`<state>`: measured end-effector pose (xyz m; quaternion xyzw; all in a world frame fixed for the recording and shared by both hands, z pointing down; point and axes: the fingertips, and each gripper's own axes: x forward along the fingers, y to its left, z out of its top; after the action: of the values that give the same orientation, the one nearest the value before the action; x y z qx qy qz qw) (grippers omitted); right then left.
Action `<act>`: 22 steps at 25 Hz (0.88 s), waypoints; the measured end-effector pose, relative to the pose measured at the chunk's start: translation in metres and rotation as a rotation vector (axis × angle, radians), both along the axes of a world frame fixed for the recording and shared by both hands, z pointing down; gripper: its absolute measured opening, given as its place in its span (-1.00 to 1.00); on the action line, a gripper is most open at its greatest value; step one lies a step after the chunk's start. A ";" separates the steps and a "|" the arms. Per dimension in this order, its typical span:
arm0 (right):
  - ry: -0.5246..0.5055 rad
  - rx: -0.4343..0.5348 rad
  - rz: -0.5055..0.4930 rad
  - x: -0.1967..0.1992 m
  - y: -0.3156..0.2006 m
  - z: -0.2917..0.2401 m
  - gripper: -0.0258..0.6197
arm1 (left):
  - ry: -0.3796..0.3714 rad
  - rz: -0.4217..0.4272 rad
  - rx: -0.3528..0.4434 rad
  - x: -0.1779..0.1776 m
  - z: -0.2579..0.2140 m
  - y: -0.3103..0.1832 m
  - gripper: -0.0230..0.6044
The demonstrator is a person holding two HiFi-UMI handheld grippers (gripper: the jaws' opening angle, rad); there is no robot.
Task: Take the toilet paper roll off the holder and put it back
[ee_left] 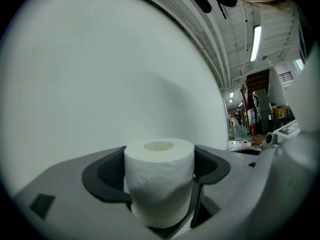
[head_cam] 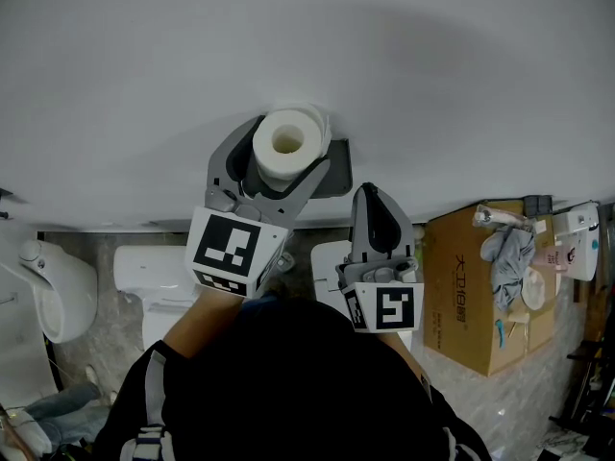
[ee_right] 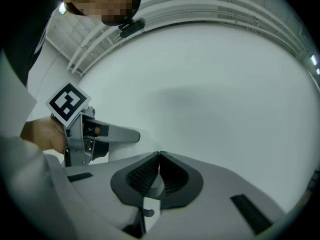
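Note:
A white toilet paper roll [head_cam: 287,143] stands upright between the jaws of my left gripper [head_cam: 288,152], which is shut on it, close to the white wall. In the left gripper view the roll [ee_left: 159,181] fills the gap, and both dark pads [ee_left: 106,178] press its sides. The dark grey holder [head_cam: 335,177] on the wall shows just behind and to the right of the roll. My right gripper [head_cam: 369,194] is held lower right of the roll with nothing in it. Its jaws meet at the tips in the right gripper view [ee_right: 159,156].
A white wall [head_cam: 404,75] fills the upper half of the head view. Below stand a white toilet [head_cam: 53,291] at the left, a white cistern [head_cam: 152,286] and a cardboard box [head_cam: 476,301] with cloths on it at the right. My left gripper [ee_right: 85,134] shows in the right gripper view.

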<state>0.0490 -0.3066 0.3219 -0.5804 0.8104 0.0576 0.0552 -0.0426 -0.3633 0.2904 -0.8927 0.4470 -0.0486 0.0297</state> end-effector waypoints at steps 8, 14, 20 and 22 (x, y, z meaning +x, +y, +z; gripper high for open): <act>0.006 -0.003 -0.010 0.000 0.000 0.001 -0.85 | 0.002 0.008 0.006 0.004 0.005 0.000 0.32; 0.003 -0.007 -0.014 0.000 0.000 0.002 -0.85 | 0.012 0.009 0.000 0.004 0.011 -0.001 0.32; 0.005 -0.005 -0.014 0.001 0.003 0.001 -0.85 | 0.018 0.003 0.011 0.004 0.010 -0.001 0.32; 0.005 -0.003 -0.014 0.001 0.004 0.000 -0.85 | 0.017 0.012 0.012 0.005 0.009 0.000 0.32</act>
<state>0.0501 -0.3026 0.3219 -0.5746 0.8147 0.0576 0.0529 -0.0372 -0.3632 0.2999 -0.8956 0.4420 -0.0380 0.0316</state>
